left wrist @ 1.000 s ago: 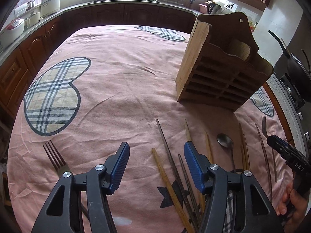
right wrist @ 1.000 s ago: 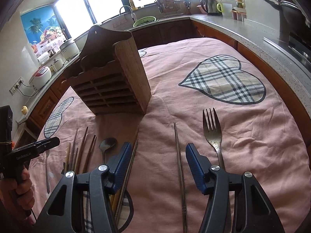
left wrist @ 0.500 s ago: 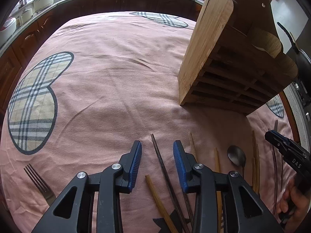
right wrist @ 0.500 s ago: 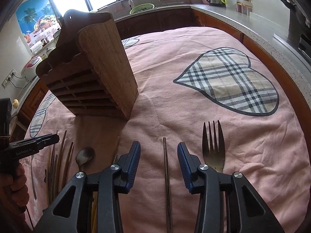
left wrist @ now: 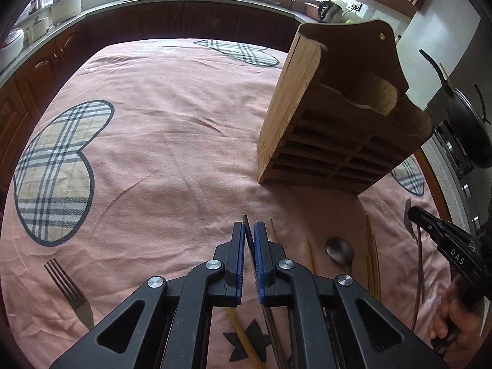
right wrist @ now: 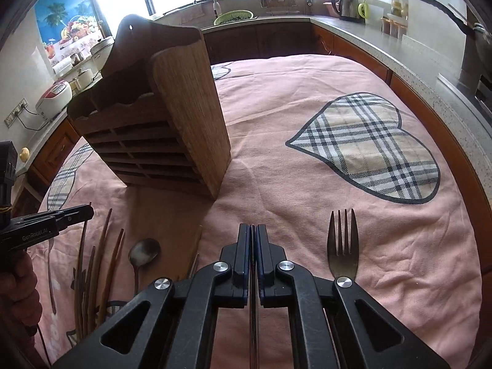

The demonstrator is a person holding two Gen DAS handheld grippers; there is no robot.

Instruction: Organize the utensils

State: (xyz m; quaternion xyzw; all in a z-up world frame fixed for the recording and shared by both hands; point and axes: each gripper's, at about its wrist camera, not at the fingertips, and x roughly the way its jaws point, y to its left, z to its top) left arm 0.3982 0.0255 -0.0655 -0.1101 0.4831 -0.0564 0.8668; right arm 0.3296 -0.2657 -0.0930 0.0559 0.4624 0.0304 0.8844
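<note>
A wooden utensil holder [left wrist: 335, 117] with slotted front stands on the pink cloth; it also shows in the right wrist view [right wrist: 172, 123]. My left gripper [left wrist: 249, 230] is shut on a dark chopstick [left wrist: 247, 227] whose tip pokes out between the blue pads. My right gripper [right wrist: 252, 233] is shut on a thin metal chopstick [right wrist: 252, 307], seen in the narrow gap. A spoon [left wrist: 339, 250], wooden chopsticks [left wrist: 372, 255] and a fork [left wrist: 69, 289] lie on the cloth. Another fork [right wrist: 343, 246] lies right of my right gripper.
The table carries a pink cloth with plaid hearts [left wrist: 58, 169]. The right gripper shows at the right edge of the left wrist view [left wrist: 446, 240]. Kitchen counters [right wrist: 369, 30] surround the table, with a wok [left wrist: 467, 123] at the right.
Both grippers have closed from wide open onto a chopstick each. Both have moved forward, closer to the wooden holder.
</note>
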